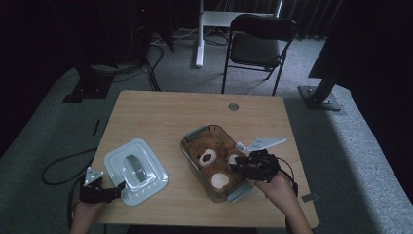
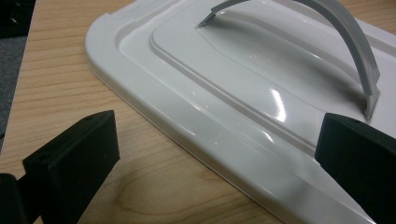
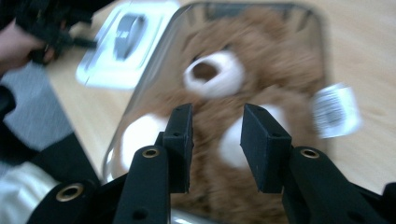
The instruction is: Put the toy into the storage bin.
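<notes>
Brown plush bear lies in the clear bin, probably for lifting out: the right gripper hovers above it, jaws parted. The left gripper, wide open, straddles the lid's edge, the lid flat on the table.

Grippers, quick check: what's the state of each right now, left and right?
Left gripper: jaws open wide at the edge of the white lid, holding nothing.
Right gripper: jaws open over the teddy bear in the clear container, holding nothing.
</notes>
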Tool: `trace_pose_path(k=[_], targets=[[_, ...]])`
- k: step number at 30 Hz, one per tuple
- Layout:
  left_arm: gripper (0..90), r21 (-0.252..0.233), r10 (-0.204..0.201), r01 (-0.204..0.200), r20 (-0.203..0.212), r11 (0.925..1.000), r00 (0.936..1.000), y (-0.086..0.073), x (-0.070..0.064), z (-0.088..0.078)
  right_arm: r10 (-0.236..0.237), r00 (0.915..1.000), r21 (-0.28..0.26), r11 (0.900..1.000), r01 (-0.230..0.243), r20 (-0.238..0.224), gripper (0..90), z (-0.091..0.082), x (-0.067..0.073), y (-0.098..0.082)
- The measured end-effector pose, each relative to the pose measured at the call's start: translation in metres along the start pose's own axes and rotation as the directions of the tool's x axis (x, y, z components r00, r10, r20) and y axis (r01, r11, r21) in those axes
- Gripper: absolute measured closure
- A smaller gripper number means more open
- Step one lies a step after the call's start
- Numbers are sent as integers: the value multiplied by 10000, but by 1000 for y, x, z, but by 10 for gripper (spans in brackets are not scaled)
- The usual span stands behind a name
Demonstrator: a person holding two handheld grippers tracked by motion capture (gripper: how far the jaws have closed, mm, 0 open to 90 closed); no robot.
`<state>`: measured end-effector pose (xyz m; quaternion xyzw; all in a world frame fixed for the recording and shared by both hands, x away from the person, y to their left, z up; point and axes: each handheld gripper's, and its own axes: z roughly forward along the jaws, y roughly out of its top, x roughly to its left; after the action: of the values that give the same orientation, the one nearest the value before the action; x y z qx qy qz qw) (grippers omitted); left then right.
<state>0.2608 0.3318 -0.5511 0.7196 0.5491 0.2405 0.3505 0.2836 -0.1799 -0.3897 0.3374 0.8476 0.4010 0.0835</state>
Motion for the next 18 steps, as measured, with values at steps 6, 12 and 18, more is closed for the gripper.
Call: trace_pose_path(k=[6, 12, 18], targets=[[6, 6, -27, 27, -14, 10000, 10000, 0, 1, -1, -599, 9966, 1255, 9899, 666, -564, 658, 34, 9, -7], [6, 11, -51, 51, 7, 10000, 10000, -1, 2, -1, -1003, 9949, 2154, 9714, 998, -85, 662, 64, 17, -4], [6, 8, -24, 24, 9, 10000, 10000, 0, 1, -1, -1596, 9865, 2843, 9481, 1426, 377, 687, 82, 28, -3]])
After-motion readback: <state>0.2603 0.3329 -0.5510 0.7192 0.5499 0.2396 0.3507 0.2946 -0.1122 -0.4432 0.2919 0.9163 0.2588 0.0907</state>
